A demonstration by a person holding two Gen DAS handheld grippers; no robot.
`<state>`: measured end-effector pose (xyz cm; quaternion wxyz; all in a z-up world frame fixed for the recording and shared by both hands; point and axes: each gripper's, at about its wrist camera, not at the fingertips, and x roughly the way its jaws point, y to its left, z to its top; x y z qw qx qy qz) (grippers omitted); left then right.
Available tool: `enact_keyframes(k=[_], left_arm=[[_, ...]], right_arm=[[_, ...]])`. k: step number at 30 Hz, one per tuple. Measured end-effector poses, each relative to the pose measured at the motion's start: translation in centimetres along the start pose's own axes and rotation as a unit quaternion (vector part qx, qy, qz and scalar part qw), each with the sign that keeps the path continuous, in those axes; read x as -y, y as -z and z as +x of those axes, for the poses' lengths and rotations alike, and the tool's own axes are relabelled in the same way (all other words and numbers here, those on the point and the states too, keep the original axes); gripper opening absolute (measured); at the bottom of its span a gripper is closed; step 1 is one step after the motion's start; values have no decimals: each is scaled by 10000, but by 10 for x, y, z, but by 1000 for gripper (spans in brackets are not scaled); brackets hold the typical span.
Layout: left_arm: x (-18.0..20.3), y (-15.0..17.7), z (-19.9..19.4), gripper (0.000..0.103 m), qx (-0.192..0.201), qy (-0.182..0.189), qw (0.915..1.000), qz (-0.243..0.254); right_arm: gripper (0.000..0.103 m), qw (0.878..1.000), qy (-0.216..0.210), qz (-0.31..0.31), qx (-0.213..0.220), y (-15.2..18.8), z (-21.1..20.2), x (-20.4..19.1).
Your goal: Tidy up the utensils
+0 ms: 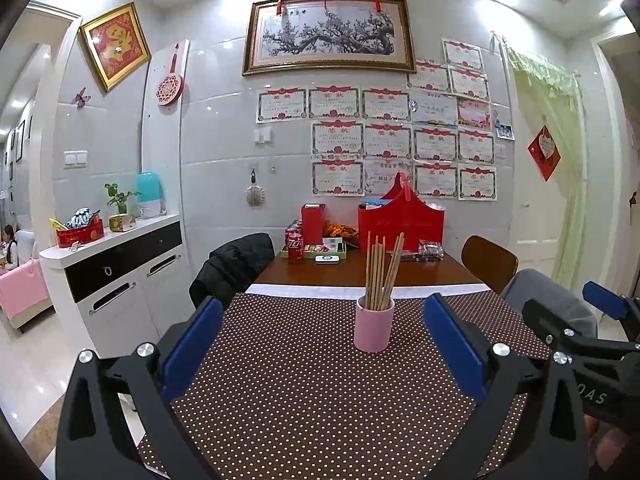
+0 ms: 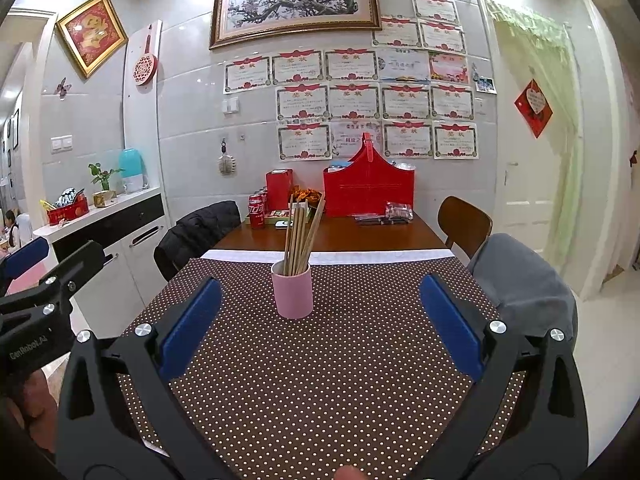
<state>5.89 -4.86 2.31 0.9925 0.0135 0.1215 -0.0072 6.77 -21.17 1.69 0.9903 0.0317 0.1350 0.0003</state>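
1. The left gripper (image 1: 322, 344) is held with its jaws spread wide and nothing between them.
2. The right gripper (image 2: 320, 322) is likewise spread and empty.
3. A pink cup (image 2: 293, 290) is seen upright on the dotted tablecloth (image 2: 360, 380), ahead of both grippers.
4. Chopsticks (image 2: 299, 236), perhaps wooden, are stood inside it.

The cup (image 1: 373, 326) stands upright on the cloth (image 1: 304, 380), which covers the near part of the table (image 1: 420, 270). The chopsticks (image 1: 380, 272) stand in the cup, fanned at their tops. Behind the cup, on the bare table, cans (image 1: 294, 246) sit left and a basket (image 1: 402, 220) right, against the wall. One chair (image 1: 490, 262) stands right of the table.
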Motion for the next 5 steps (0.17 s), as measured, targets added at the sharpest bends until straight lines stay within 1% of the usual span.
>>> enact_keyframes(k=[5], left_arm=[[-1, 0, 1, 99, -40, -61, 10000, -3]], right_arm=[[97, 10000, 4, -1, -5, 0, 0, -1]])
